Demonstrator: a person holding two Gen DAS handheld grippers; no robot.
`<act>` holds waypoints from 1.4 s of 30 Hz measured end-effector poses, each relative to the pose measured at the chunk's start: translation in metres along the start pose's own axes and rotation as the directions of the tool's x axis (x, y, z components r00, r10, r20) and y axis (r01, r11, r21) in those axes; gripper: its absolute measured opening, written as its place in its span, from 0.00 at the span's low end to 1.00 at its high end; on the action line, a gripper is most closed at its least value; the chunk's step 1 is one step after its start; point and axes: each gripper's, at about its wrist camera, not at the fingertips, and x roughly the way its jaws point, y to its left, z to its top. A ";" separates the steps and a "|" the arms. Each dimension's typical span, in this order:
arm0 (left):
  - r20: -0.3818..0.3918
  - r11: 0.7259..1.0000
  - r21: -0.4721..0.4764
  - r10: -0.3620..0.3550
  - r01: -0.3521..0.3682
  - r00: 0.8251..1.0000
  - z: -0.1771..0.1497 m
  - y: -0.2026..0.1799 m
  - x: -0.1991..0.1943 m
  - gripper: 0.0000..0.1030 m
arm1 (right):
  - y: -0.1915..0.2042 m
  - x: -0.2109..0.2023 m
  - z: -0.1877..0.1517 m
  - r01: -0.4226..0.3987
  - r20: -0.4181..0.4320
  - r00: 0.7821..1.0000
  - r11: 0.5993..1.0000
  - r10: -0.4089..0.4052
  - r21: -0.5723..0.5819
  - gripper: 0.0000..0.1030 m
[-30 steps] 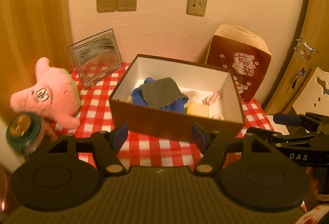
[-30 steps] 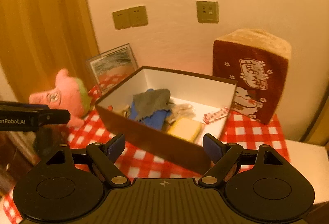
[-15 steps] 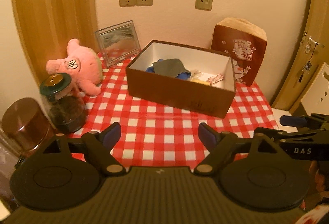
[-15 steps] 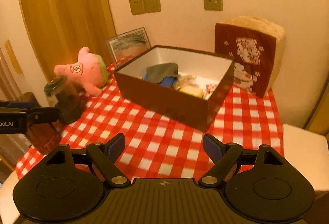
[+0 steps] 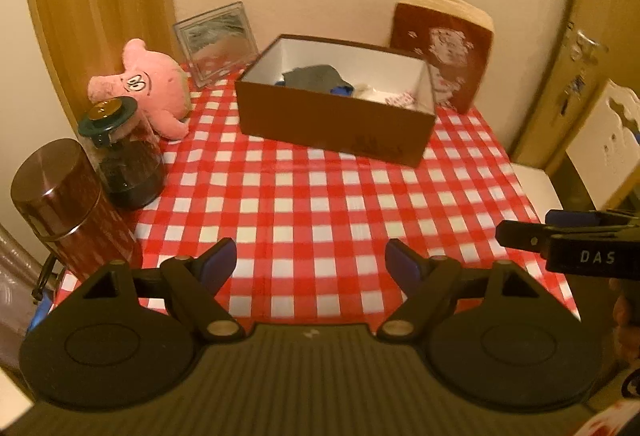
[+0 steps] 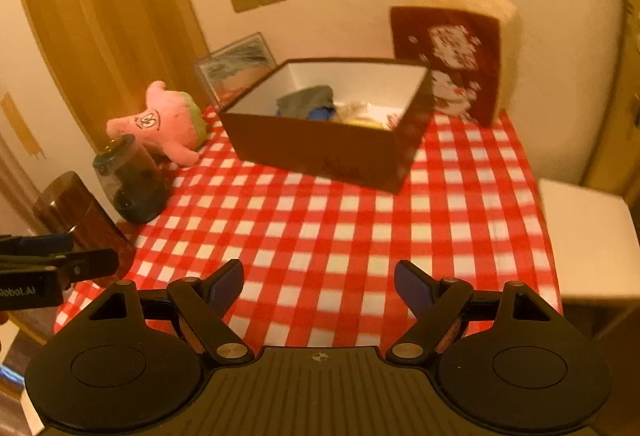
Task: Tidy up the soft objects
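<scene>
I see the table, covered by a red-and-white checked cloth (image 5: 320,204), filling most of both views. Toward the back of it sits the brown box (image 5: 334,128), open at the top with white inner walls. Inside lie the soft things: a grey cloth (image 5: 316,76) on top of something blue (image 5: 342,90), with a pale bundle beside them and, in the right view, a yellow piece (image 6: 362,121) near the front wall. Just behind the box's right corner a dark red cushion (image 5: 442,50) stands upright against the wall. A framed picture (image 5: 216,42) leans at the back left. The pink plush toy (image 5: 146,88) lies on the cloth to the left of the box, apart from it. In front of the toy stand a glass jar with a green lid (image 5: 122,156) and a brown tin (image 5: 60,200), close together at the table's left edge.

My left gripper (image 5: 310,262) hangs over the near edge of the cloth, fingers spread wide, nothing between them. My right gripper (image 6: 318,290) is the same: spread wide and holding nothing.
</scene>
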 end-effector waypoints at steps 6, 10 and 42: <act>-0.029 0.998 0.030 -0.057 0.057 0.998 -0.018 0.005 -0.009 0.78 | 0.021 -0.019 -0.025 0.038 -0.016 0.999 0.999 -0.037 0.029 0.80; -0.037 0.995 0.035 -0.089 0.091 0.995 -0.028 0.009 -0.015 0.78 | 0.034 -0.029 -0.039 0.052 -0.032 0.998 0.998 -0.051 0.034 0.80; -0.051 0.991 0.050 -0.125 0.128 0.991 -0.061 0.020 -0.037 0.78 | 0.065 -0.051 -0.075 0.079 -0.061 0.995 0.996 -0.076 0.044 0.80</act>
